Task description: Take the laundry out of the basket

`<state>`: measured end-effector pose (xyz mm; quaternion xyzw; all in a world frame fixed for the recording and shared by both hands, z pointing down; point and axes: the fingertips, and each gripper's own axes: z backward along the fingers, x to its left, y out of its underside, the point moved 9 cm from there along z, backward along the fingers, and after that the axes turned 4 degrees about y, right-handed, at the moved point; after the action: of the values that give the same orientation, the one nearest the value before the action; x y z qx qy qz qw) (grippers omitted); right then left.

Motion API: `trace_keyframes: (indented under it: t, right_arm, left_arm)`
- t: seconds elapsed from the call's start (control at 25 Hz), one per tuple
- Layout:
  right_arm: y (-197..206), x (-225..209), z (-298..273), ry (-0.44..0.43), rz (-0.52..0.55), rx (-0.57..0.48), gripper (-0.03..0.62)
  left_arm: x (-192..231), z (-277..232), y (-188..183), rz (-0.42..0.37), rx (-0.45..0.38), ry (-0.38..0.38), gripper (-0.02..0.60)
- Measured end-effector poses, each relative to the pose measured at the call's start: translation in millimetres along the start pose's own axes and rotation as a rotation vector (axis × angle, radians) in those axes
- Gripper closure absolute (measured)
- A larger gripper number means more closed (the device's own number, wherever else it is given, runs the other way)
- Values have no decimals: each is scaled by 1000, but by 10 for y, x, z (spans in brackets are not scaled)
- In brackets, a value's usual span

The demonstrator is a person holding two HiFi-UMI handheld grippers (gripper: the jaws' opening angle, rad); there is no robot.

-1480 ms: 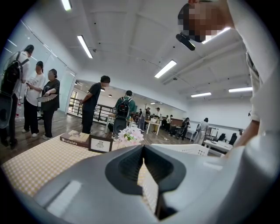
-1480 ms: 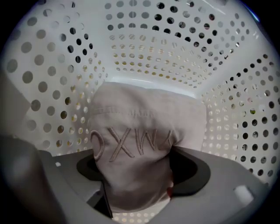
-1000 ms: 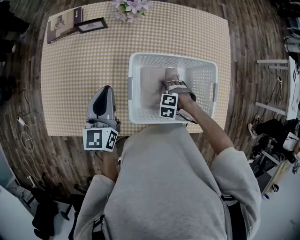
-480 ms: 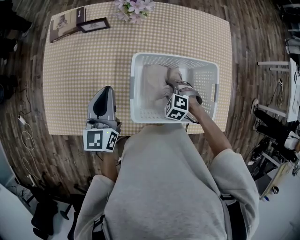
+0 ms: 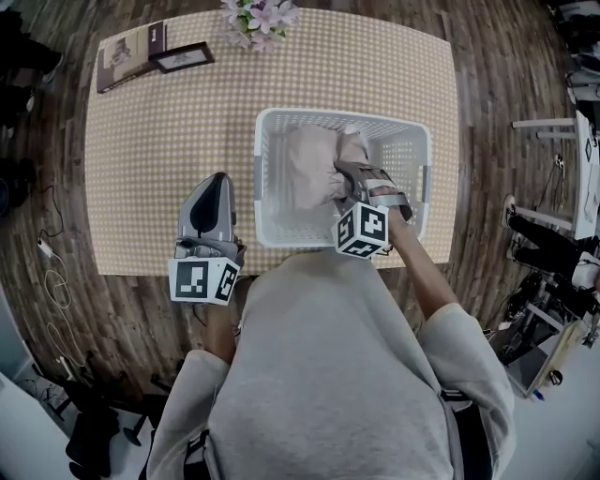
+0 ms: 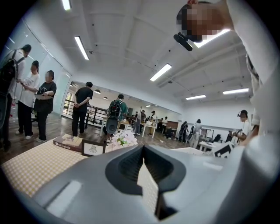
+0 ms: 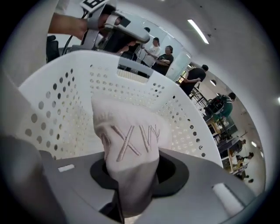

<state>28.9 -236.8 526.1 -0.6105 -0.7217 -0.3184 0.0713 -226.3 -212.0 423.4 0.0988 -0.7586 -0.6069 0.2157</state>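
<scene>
Head view: a white perforated plastic basket [image 5: 267, 178] is sitting on a table under a tan checked tablecloth [image 5: 150, 159], close to the edge nearest the person. A pale beige soft cloth [image 5: 307, 167] is lying bunched inside it, filling the left and middle; the right end of the basket is showing bare white. The right gripper [image 5: 337, 172] is reaching in over the near rim, its tips sunk into a raised fold of the cloth.

Right gripper view: the jaws are pressing in on the cloth [image 7: 129, 144] from both sides, with a thick bunch standing up between them. The fabric is looking matt and slightly fuzzy, off-white going pinkish. Thin stitched lines are crossing like letters on the face turned to the camera. A darker end of the bunch is hanging down through the gap. Behind it the basket wall [image 7: 65, 100] is curving round, dotted with round holes.

The left gripper [image 5: 212, 187] is pointing away from the person over the tablecloth, just left of the basket and apart from it; whether it is touching the cloth I cannot tell. Left gripper view: its jaws are meeting at the tips, nothing between them.

At the far edge of the table, pink and white flowers [image 5: 262, 14], a flat brown book [image 5: 127, 52] and a small dark-framed picture [image 5: 183, 56] are lying well apart from the basket.
</scene>
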Motion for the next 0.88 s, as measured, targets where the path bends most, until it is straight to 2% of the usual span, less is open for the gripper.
trace_keyframes:
  t: [0.28,0.48,0.72,0.88]
  right_arm:
    - [-67,-294,408,-66,-434,-229,448]
    - [-100,-469,746,-120,-709,-438,450]
    - [-189,-572,1206,-1,-942,-647,450]
    - [-237,-517,1431,98,-1002,-720,450]
  left_arm:
    - [-78,10,-79,-20,-17,33,571]
    - [-143,18,-192,-45,-39,82,571]
    - [-253,79,-281,-54,-74,156,571]
    - [-357,140,-311,-68,-95,200,571]
